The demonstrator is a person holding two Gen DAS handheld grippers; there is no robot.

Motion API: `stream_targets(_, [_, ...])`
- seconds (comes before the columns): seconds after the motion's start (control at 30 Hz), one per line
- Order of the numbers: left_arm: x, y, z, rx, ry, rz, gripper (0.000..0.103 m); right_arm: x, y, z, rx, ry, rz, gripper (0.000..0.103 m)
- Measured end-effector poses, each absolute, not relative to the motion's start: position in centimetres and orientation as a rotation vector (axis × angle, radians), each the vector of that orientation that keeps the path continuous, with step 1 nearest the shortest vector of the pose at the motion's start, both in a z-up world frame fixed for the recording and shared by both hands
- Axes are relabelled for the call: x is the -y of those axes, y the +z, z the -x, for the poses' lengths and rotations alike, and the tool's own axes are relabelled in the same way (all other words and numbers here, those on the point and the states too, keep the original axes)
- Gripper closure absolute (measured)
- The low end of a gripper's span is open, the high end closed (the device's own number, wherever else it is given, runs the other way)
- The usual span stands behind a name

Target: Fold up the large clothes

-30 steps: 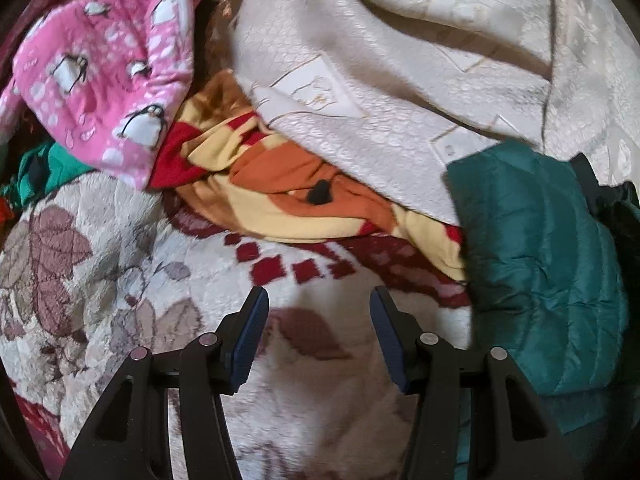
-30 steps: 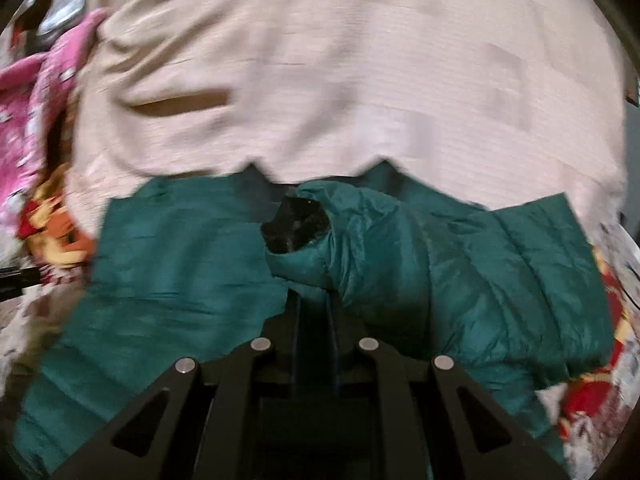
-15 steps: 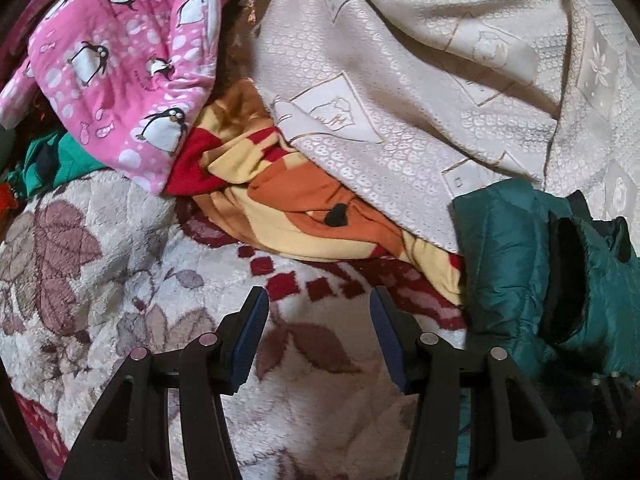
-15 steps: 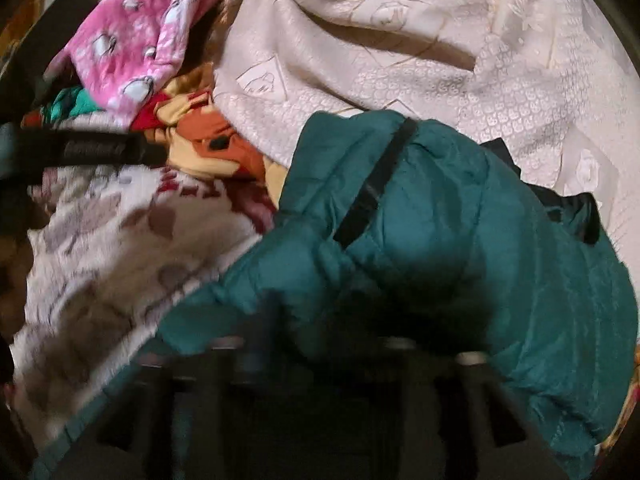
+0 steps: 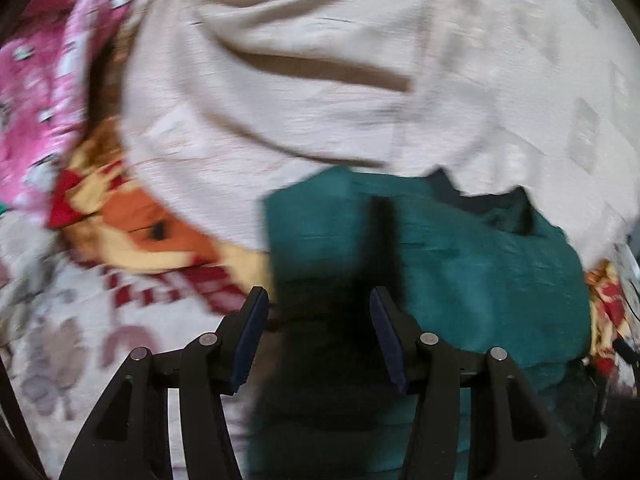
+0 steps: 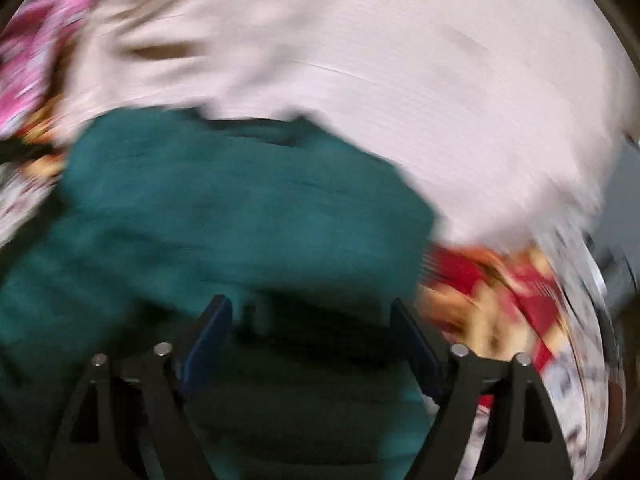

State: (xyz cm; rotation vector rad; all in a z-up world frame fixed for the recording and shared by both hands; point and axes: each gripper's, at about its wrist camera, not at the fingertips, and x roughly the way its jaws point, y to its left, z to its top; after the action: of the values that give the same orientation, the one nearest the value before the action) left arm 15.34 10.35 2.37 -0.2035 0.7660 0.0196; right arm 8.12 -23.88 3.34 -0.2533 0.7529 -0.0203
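Heaped bedding fills the bed (image 5: pixel 80 344), the green jacket (image 5: pixel 460 264) lying on it under both grippers; the right gripper (image 6: pixel 310 340) is spreading its jaws, gripping nothing, the left gripper (image 5: pixel 318 338) half-parted and empty; best smooth the jacket flat before creasing

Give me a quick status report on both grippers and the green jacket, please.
Left gripper open, empty. Right gripper opening over green jacket, nothing gripped. Beige blanket bunched behind jacket.

A teal jacket (image 5: pixel 460 264) is seen. Beside it, a cream blanket (image 5: pixel 320 92) is shown, then an orange, yellow and red cloth (image 5: pixel 144 232), and a pink white-spotted garment (image 5: pixel 44 92).
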Motion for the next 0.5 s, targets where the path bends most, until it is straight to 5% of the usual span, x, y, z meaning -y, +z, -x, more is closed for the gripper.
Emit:
stream_targets(0.2, [-6.6,-0.1,-17.5,-0.792,-0.047,0.168,0.071,36.8,1.8,-9.8,-0.776,-0.221,-0.142,0.027])
stream_targets(0.5, [-9.6,2.3,-15.3,-0.627,-0.021,0.303,0.07,32.0,1.9,-12.4,-0.748,-0.108,-0.068,0.027])
